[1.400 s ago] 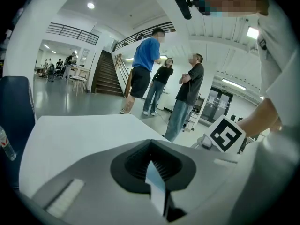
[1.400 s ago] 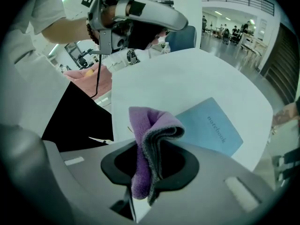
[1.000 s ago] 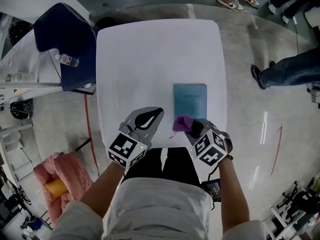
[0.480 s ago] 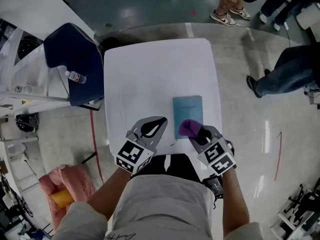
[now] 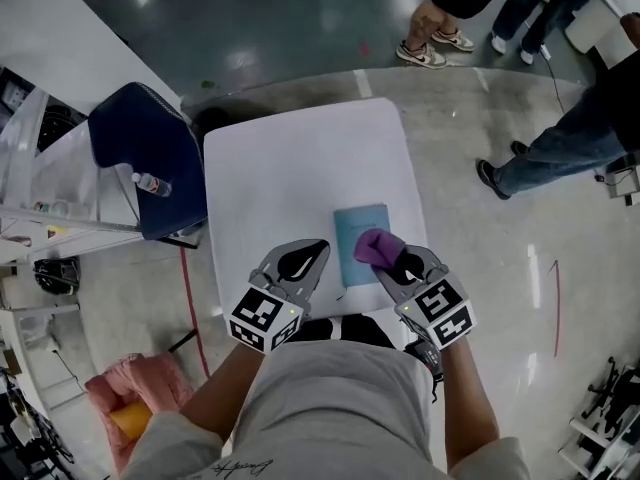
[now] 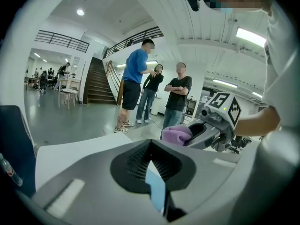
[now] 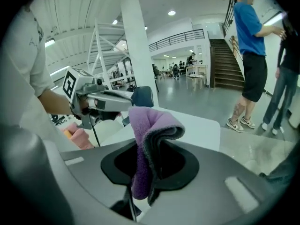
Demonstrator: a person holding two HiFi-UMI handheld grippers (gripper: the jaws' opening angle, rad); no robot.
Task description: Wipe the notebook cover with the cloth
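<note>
Low in the head view's centre, the left gripper [image 5: 314,251] has its jaws together on nothing; to its right, the right gripper [image 5: 394,263] pinches the purple cloth [image 5: 374,246] over the lower right corner of the blue notebook [image 5: 353,231], which lies on the white table [image 5: 290,158]

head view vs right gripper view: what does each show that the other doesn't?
Head view only: the blue notebook lying flat on the white table, with the cloth at its right edge. Right gripper view only: the jaws pinching the folded cloth up close, and a staircase in the hall behind. Both: the purple cloth, the right gripper holding it, the left gripper alongside, and the table.
</note>
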